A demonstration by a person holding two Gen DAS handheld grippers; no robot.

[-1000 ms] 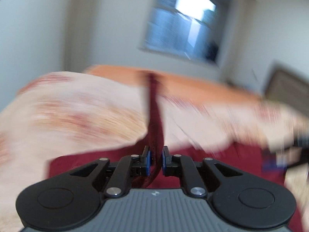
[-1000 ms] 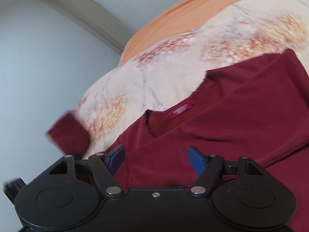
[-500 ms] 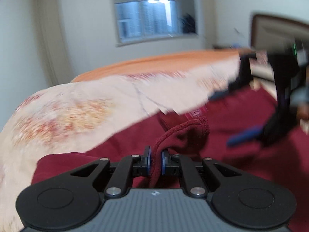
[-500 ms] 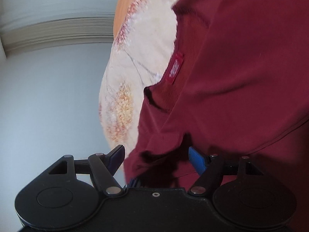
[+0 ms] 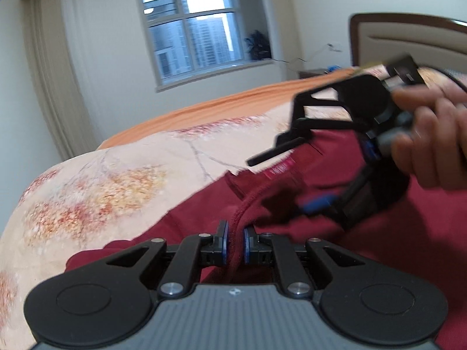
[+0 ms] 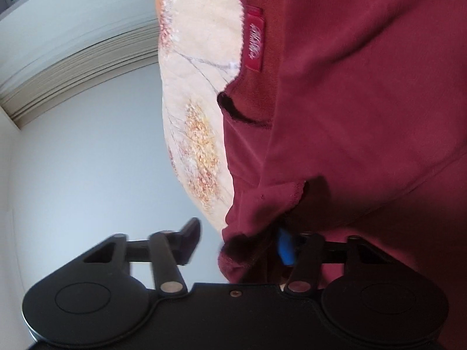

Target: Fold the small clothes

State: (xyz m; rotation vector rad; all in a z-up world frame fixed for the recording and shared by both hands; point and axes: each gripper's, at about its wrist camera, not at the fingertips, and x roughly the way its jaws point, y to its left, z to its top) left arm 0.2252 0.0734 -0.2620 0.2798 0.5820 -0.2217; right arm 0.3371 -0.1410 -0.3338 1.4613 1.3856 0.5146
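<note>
Maroon fabric fills both views: a dark red sweater point(image 5: 379, 248) lies spread on a floral bedspread point(image 5: 116, 180), its red neck label point(image 6: 254, 36) showing. The left gripper point(image 5: 233, 243) is clenched on a hemmed edge of the sweater, cloth pinched between its blue pads. The right gripper point(image 6: 238, 243), held by a hand point(image 5: 432, 143) and rolled on its side, has just been closing around a folded sweater edge, but its dark finger still stands clear of the cloth.
</note>
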